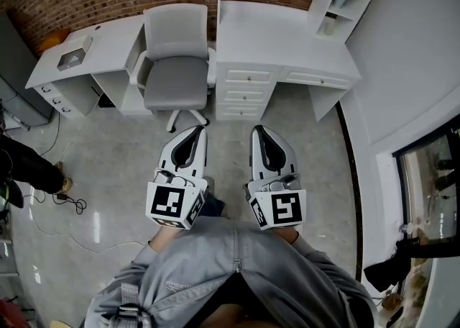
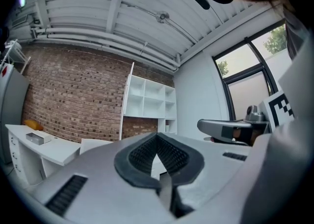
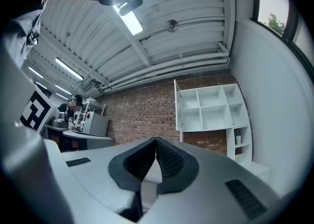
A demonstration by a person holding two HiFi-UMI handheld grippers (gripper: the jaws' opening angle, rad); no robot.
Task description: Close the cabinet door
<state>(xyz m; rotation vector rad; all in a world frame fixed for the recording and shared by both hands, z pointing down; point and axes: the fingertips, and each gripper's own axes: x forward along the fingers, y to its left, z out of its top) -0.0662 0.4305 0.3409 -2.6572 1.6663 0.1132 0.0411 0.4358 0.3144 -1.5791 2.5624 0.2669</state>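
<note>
Left claw [image 1: 197, 130] and right claw [image 1: 258, 130], each pressed together on nothing, hang well short of the door [image 3: 177, 105], which stands ajar beside the shelves [image 3: 212, 104] over the bench's [image 1: 280, 40] back edge; shut tips probably suit pushing it.

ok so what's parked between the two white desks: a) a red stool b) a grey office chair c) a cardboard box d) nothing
b: in the head view the grey office chair stands in the gap between the left desk and the right desk.
</note>
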